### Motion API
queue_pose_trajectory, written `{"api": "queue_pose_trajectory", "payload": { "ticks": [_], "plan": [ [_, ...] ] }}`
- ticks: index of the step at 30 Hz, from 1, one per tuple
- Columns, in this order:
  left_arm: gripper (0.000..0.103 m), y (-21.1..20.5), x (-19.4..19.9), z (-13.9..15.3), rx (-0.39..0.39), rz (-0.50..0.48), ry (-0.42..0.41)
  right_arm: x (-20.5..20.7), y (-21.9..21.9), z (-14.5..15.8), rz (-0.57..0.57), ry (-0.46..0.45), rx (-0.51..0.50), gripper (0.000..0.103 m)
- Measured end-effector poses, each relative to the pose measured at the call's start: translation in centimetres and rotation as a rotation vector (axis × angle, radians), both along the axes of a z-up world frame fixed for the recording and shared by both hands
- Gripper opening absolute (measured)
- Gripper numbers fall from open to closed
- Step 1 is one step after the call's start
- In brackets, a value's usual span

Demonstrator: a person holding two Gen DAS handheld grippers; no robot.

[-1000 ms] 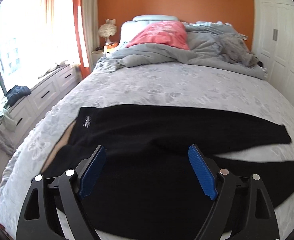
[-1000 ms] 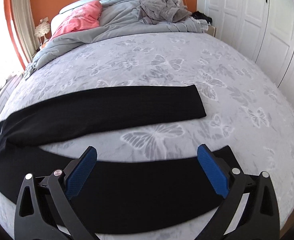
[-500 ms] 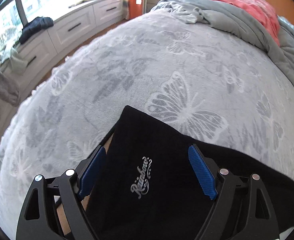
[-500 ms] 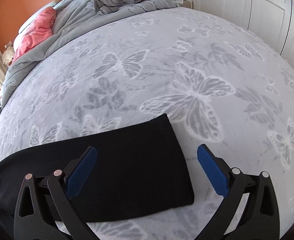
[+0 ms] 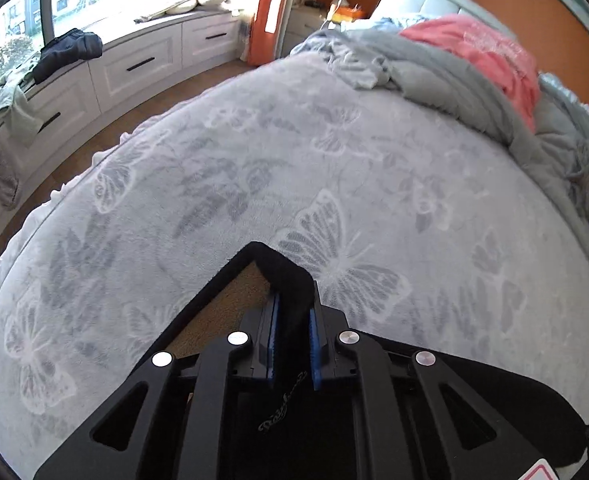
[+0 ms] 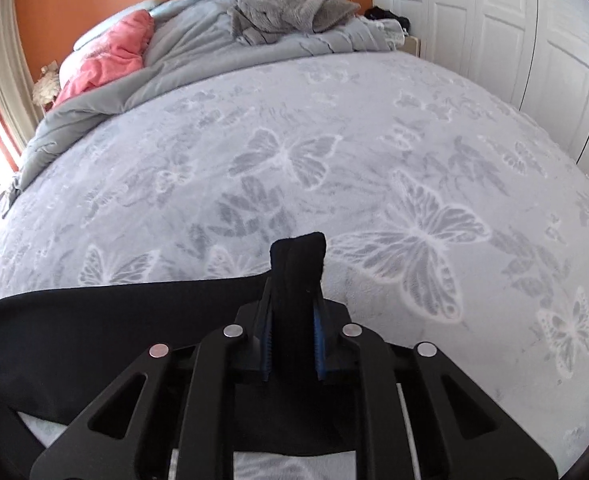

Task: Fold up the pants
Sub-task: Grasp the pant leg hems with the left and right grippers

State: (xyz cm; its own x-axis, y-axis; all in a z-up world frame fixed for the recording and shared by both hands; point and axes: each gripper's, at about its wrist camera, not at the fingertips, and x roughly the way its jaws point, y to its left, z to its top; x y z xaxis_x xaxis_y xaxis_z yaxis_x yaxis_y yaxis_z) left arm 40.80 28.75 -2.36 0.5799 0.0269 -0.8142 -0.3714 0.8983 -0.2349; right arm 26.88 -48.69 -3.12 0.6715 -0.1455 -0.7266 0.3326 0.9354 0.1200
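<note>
Black pants [image 5: 290, 280] lie across a grey butterfly-print bedspread [image 5: 254, 168]. My left gripper [image 5: 292, 320] is shut on the far corner of the waistband, which bunches up between the blue pads; the tan lining [image 5: 230, 300] shows to its left. In the right wrist view, my right gripper [image 6: 292, 320] is shut on the far leg's cuff [image 6: 298, 256], which sticks up between the pads. The rest of that leg [image 6: 94, 320] stretches away to the left on the bedspread [image 6: 334, 140].
A rumpled grey duvet [image 6: 222, 44] and a pink pillow [image 6: 110, 60] are piled at the head of the bed. White drawers [image 5: 134, 64] under the window stand left of the bed. White wardrobe doors [image 6: 534, 40] stand on the right.
Both grippers moved forward over the pants and closed: the left on the far waistband corner, the right on the far leg's cuff. Both were open half a second ago.
</note>
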Motion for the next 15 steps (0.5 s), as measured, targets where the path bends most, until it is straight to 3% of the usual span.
{"api": "queue_pose_trajectory", "payload": {
  "ticks": [5,8,12,15],
  "plan": [
    [0.009,0.9,-8.3,6.2,-0.043,-0.076,-0.121,-7.0,2.0,6.1,0.078,-0.099,-0.066,0.014],
    [0.009,1.4,-14.6,8.0,-0.033,-0.115,-0.142,-11.6,2.5,7.5,0.113,-0.112,-0.082,0.014],
    [0.010,2.6,-21.5,6.6,-0.041,-0.129,-0.107,-17.3,2.6,5.7,0.146,-0.063,-0.086,0.015],
    [0.015,3.4,-24.5,3.0,-0.016,-0.130,-0.025,-19.9,2.4,1.6,0.148,0.037,-0.057,0.020]
  ]
}}
